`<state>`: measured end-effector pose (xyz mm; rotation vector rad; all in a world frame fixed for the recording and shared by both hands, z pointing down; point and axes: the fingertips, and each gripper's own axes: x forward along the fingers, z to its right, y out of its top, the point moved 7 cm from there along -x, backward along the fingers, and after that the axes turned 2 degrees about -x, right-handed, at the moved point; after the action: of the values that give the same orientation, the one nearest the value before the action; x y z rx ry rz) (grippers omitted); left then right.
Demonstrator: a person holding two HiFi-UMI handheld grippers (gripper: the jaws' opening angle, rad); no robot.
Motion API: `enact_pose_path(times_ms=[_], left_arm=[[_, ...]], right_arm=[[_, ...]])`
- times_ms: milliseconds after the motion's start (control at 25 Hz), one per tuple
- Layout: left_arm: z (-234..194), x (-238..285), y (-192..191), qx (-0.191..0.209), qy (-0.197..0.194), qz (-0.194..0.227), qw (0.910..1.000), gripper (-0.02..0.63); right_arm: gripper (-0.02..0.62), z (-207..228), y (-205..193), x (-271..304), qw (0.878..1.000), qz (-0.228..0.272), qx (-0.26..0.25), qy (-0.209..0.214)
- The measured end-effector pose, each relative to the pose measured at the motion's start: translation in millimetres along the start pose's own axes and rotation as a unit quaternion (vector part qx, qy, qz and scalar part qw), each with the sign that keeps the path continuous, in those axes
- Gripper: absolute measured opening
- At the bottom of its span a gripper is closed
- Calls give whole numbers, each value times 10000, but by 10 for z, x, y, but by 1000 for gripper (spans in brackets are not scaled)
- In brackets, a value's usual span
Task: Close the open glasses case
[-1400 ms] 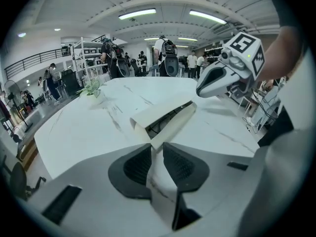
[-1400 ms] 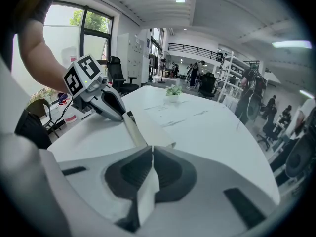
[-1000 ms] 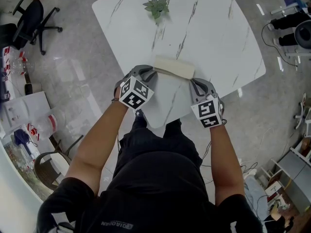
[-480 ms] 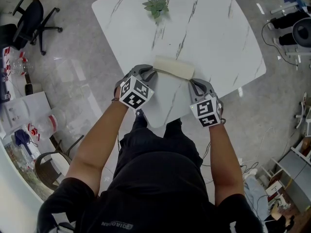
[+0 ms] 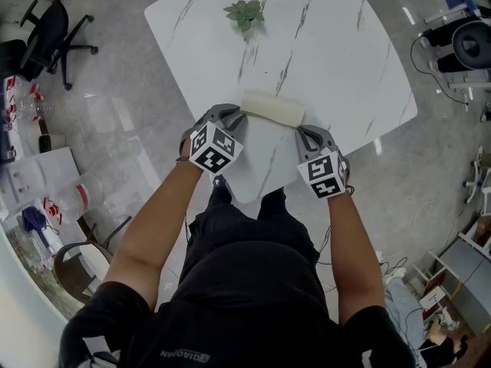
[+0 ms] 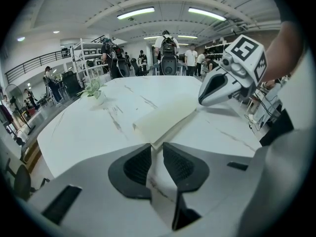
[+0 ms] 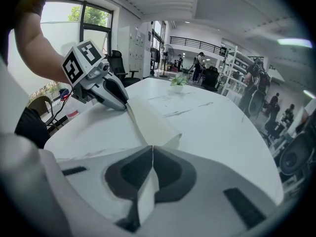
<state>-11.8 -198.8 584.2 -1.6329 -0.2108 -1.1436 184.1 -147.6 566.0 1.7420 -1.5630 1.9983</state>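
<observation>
Tabletop of white stone with grey veins [image 5: 337, 52] carries a flat, pale cream, soft-walled glasses case [image 5: 272, 106], which spans the gap between the 2 sets of fingertips, 1 end at each. The left gripper [image 5: 241, 114] has its dark ribbed fingers [image 6: 139, 163] drawn almost together on a thin cream edge of the case. The right gripper [image 5: 301, 129] has its fingers [image 7: 170, 174] pressed shut on the opposite corner. A small green leafy plant [image 5: 245, 12] sits well beyond both fingertips.

The grips look shallow, so the thin flap could slip out mid-fold. If 1 gripper leads the other, the case may twist rather than close. Nothing pins its base, so it may skid on the smooth stone.
</observation>
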Motion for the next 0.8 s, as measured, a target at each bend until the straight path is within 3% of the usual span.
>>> enact_pose_path(times_ms=[480,640,800], left_arm=[[49,-230,33,191,185,-53,9996,72],[75,-419,82,242,215,85,9994,66],[145,-630,187,26,172,346,9992,63]], right_arm=[[14,-3,68,-116,9998,-171,-36,-81],[15,-43,142,-241,9997,-115,-102,-169],[15,-88,241,-462,9995,57,-71,-287]])
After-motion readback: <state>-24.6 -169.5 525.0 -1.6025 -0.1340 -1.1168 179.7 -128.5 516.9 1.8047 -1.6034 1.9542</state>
